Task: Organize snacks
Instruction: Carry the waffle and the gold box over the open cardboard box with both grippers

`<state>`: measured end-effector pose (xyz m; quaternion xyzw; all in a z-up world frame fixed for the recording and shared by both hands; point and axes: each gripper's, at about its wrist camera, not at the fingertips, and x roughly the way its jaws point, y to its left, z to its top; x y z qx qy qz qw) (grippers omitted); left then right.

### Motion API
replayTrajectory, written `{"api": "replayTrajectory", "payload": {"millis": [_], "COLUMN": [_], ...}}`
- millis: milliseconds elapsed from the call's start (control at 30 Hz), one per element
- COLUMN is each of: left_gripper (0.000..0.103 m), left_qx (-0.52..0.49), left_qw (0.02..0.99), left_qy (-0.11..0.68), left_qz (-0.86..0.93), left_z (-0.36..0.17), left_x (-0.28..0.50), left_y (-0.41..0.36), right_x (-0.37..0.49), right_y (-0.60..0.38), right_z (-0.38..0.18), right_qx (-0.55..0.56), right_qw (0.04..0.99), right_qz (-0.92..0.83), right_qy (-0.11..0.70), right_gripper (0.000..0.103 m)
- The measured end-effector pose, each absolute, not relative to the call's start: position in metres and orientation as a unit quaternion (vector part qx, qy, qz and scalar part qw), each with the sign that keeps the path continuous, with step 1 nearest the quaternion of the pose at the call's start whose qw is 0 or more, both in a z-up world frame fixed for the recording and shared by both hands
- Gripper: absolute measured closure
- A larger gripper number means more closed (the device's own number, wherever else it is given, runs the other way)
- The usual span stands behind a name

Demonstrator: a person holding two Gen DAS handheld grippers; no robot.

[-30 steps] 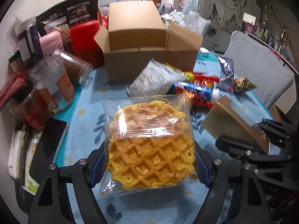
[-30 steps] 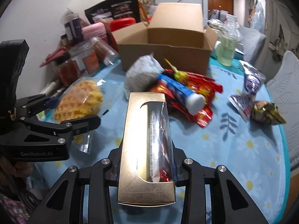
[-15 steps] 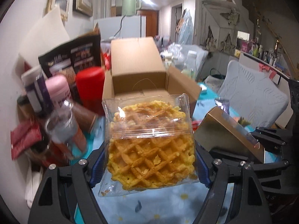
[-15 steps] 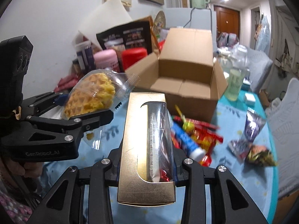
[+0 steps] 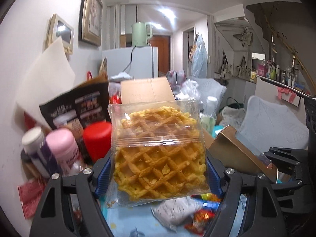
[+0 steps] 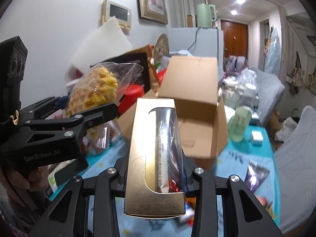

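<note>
My left gripper (image 5: 158, 167) is shut on a clear bag of yellow waffle (image 5: 158, 154), held in the air above the table. It also shows in the right wrist view (image 6: 92, 96), at the left. My right gripper (image 6: 155, 175) is shut on a gold window box (image 6: 154, 150) with a wrapped snack inside; the box shows at the right in the left wrist view (image 5: 235, 150). An open cardboard box (image 6: 195, 106) stands behind both; its raised flap (image 5: 146, 91) rises behind the waffle.
Jars, a pink bottle (image 5: 63, 148) and a red canister (image 5: 96, 138) crowd the left wall side. Loose snack packets (image 5: 197, 219) lie on the blue flowered tablecloth (image 6: 262, 150) below. A green bottle (image 6: 239, 124) and a purple packet (image 6: 254, 173) sit to the right.
Both grippers have risen from the table with their loads and tilted up toward the cardboard box. The snacks on the table have dropped low in view.
</note>
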<state>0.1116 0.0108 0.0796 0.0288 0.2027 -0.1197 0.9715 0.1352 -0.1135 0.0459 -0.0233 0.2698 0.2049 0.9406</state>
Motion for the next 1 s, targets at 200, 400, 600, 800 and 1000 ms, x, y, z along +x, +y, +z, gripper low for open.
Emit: {"api": "replayTrajectory", "payload": {"millis": [200,400,600,800,1000], "left_gripper": [0.024,0.024,0.024,0.024,0.024], "left_qx": [0.014,0.013,0.016,0.009,0.027], "left_qw": [0.977,0.983,0.981,0.974,0.965], "left_qy": [0.179,0.161,0.179,0.21,0.251], "left_qz": [-0.113,-0.086,-0.078,-0.079,-0.076], "left_z": [0.101,0.109,0.096,0.071,0.046], "left_x": [0.15,0.194,0.241,0.275,0.306], "left_y": [0.009,0.001,-0.006,-0.009,-0.011], "right_x": [0.173,0.218,0.262,0.298,0.33], "right_y": [-0.12,-0.123,-0.128,-0.132,-0.139], "right_z": [0.07,0.085,0.081,0.063,0.043], "right_qx": [-0.019,-0.016,-0.014,-0.011,0.019], "right_qw": [0.95,0.957,0.96,0.963,0.95], "right_qz": [0.196,0.185,0.171,0.151,0.161], "right_qy": [0.243,0.221,0.22,0.221,0.266], "right_gripper": [0.066,0.066,0.066,0.066,0.066]}}
